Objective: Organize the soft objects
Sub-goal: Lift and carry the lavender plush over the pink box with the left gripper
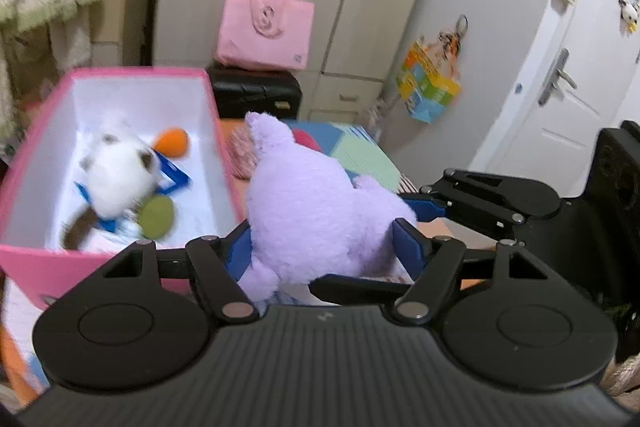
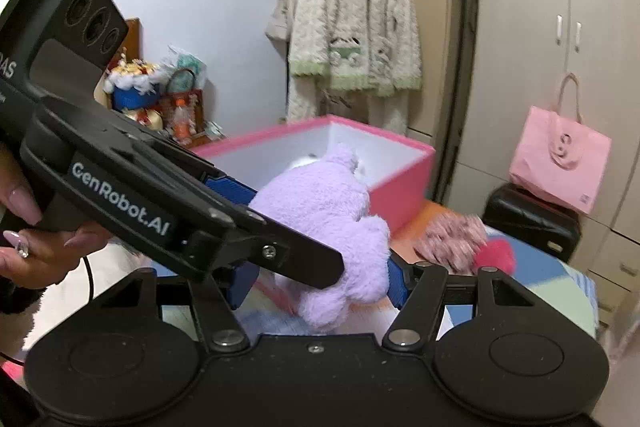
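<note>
A lilac plush toy [image 1: 316,211] is held in the air between both grippers, right of the pink box [image 1: 36,259]. My left gripper [image 1: 324,247] is shut on its lower body. My right gripper [image 2: 320,279] is shut on the same toy [image 2: 324,211] from the other side; its body shows at the right of the left wrist view [image 1: 496,195]. The pink box [image 2: 400,195] holds a white and brown plush [image 1: 116,175], an orange ball [image 1: 172,143] and a green disc [image 1: 156,217].
A pink fuzzy item [image 2: 452,235] and a red pompom [image 2: 496,255] lie on the patchwork mat [image 1: 360,155] behind the toy. A black case [image 1: 256,91] with a pink tote [image 1: 264,27] stands beyond, by the wardrobe. A clothes rack [image 2: 352,39] stands behind the box.
</note>
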The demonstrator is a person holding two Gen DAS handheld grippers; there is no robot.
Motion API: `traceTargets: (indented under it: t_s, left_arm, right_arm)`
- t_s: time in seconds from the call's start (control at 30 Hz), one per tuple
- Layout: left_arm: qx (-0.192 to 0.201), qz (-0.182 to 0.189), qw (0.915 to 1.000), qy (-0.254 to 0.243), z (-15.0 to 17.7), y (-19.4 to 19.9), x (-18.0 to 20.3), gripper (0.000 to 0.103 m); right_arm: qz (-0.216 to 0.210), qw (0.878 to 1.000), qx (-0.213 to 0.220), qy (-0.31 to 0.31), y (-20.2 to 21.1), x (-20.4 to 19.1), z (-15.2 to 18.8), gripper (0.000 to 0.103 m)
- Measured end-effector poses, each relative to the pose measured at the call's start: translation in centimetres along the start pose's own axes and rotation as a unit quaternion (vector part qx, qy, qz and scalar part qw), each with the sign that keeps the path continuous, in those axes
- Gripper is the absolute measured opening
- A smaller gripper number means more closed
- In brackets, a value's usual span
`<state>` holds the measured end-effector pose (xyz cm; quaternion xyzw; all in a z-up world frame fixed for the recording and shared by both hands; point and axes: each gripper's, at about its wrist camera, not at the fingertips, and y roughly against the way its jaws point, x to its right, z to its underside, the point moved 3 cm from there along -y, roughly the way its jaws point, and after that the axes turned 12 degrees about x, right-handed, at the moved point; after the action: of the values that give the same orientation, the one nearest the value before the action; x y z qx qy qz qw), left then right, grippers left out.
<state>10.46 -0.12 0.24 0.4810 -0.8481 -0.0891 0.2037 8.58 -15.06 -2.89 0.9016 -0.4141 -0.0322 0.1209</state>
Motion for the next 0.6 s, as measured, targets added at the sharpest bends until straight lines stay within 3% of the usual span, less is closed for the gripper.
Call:
traceTargets:
  t_s: [0.1, 0.27, 0.6]
  left_arm:
    - [0.011, -0.009, 0.9999, 0.000, -1.6, 1.2, -1.3, 0.069]
    - [0.030, -0.047, 0.9984, 0.002, -3.2, 1.4, -4.0, 0.069]
    - [0.034, -0.113, 0.9924, 0.034, -4.1, -0.7, -10.9, 0.069]
  right_arm:
    - [-0.026, 0.999, 0.000, -0.040, -1.1, 0.3, -2.0, 0.069]
    - [-0.060, 0.998, 0.002, -0.036, -4.3, -0.3, -4.3, 0.070]
    - [-0.122, 0.990, -0.005, -0.068, -12.9, -0.2, -4.5, 0.069]
